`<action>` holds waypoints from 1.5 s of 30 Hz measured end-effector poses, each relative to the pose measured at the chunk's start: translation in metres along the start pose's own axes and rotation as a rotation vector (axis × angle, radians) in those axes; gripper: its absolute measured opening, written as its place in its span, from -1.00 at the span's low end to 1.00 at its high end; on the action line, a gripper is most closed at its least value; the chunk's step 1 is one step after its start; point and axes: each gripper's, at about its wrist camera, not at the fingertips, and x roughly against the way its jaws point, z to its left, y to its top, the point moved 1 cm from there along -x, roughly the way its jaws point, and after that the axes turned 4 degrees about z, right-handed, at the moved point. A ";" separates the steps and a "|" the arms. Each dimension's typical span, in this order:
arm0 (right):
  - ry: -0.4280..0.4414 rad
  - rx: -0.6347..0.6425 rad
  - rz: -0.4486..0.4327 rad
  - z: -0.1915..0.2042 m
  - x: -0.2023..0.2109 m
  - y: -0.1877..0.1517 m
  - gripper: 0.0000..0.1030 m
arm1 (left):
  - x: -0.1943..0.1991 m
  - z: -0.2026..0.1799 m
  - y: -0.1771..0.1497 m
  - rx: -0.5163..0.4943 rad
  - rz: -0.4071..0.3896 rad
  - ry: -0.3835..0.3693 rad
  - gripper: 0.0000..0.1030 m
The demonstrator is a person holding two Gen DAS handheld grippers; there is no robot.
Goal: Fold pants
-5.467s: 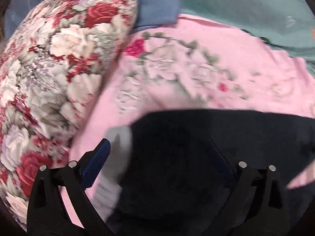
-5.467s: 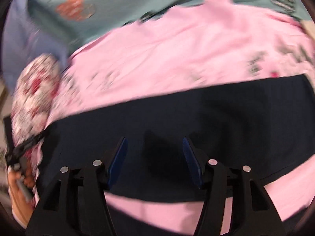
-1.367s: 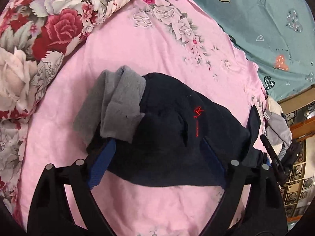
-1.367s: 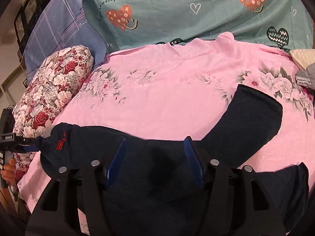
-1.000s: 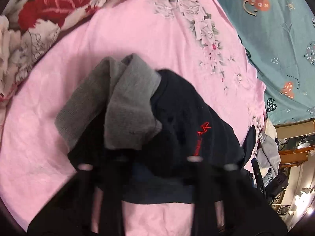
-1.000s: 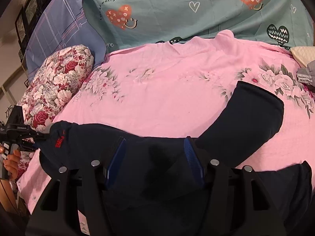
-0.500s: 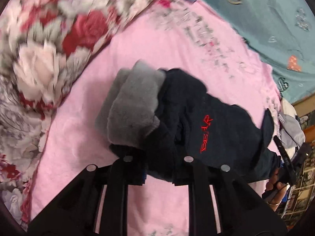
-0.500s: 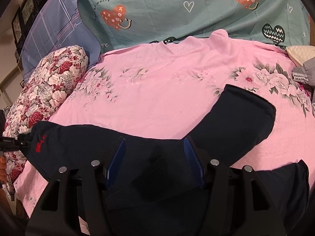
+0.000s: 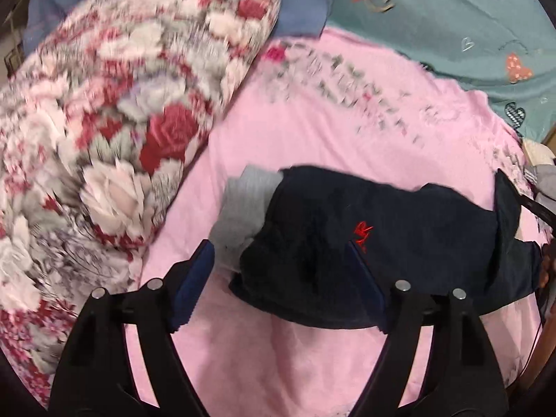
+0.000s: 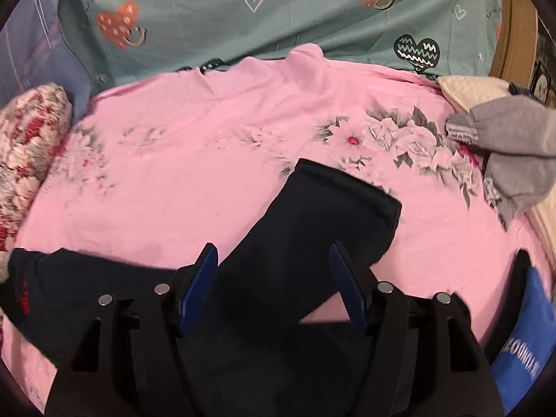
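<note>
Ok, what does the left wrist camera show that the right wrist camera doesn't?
Only the left wrist view shows the grey cuff bunched at the end of the pants, and the open left gripper. Only the right wrist view shows the leg angled across the sheet, a grey garment, something blue and the open right gripper. Both show the pants, pink sheet, floral pillow and teal cover.
</note>
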 end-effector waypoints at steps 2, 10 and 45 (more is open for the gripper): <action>-0.035 0.011 0.044 0.007 -0.019 0.016 0.30 | 0.008 -0.006 0.000 0.000 -0.036 -0.041 0.70; -0.134 -0.109 0.195 -0.004 -0.100 0.040 0.30 | -0.024 -0.045 -0.006 -0.102 0.011 -0.056 0.71; 0.015 -0.537 0.008 -0.160 0.066 -0.118 -0.15 | -0.071 -0.033 -0.008 -0.115 0.085 -0.010 0.75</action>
